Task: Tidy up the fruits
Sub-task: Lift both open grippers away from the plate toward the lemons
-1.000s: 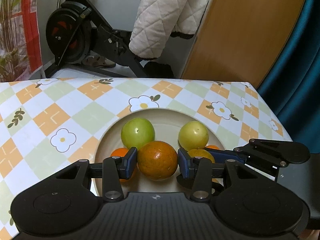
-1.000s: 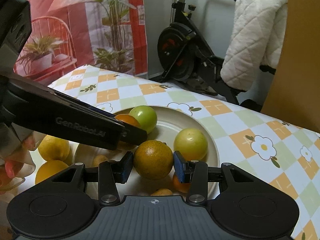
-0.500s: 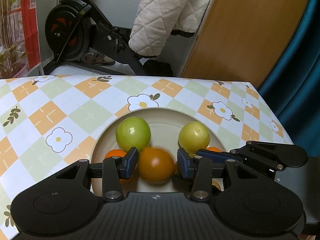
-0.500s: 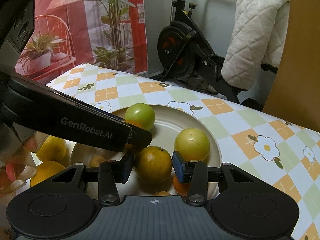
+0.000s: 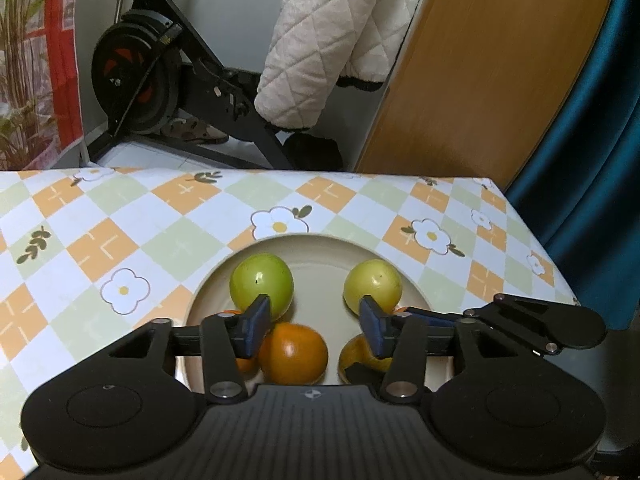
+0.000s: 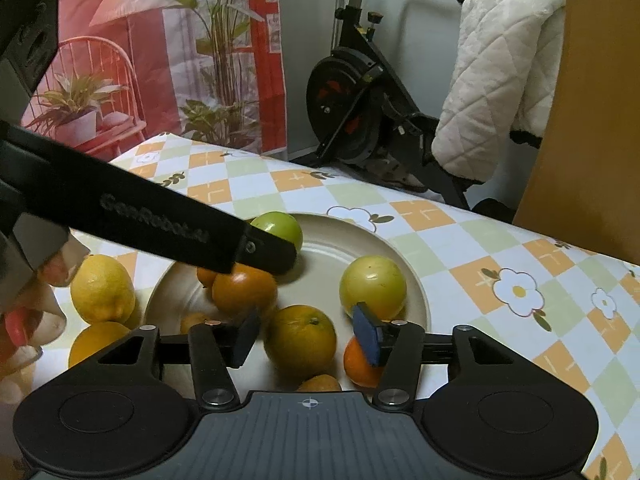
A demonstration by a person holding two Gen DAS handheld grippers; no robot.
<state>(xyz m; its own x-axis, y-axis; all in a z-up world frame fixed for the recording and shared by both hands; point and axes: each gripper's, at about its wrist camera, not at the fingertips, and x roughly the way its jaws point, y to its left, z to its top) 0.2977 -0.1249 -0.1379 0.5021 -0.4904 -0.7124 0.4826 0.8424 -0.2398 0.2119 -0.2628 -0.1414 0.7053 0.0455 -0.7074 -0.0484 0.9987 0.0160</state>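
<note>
Both claws are sitting over the beige plate [image 5: 408, 276] right now. Left gripper [image 5: 316, 326] has just been opening, its blue pads apart, and the orange [image 5: 294, 352] sits on the plate below and between them with a clear gap on the right side; can't quite tell if the left pad is brushing it. Right gripper [image 6: 306, 334] has likewise just been opening, with a greenish-orange citrus [image 6: 300, 340] loose between its pads, not pinched.

Also on the plate: a green fruit [image 5: 261, 286] at the far left, a yellow-green one [image 5: 373, 285] at the far right, plus a few small oranges [image 6: 360, 362] tucked near the front edge. Two lemons [image 6: 102, 288] lie on the checkered flower tablecloth [image 5: 120, 224] just beside the plate's left edge, near the person's fingers [image 6: 52, 268].
</note>
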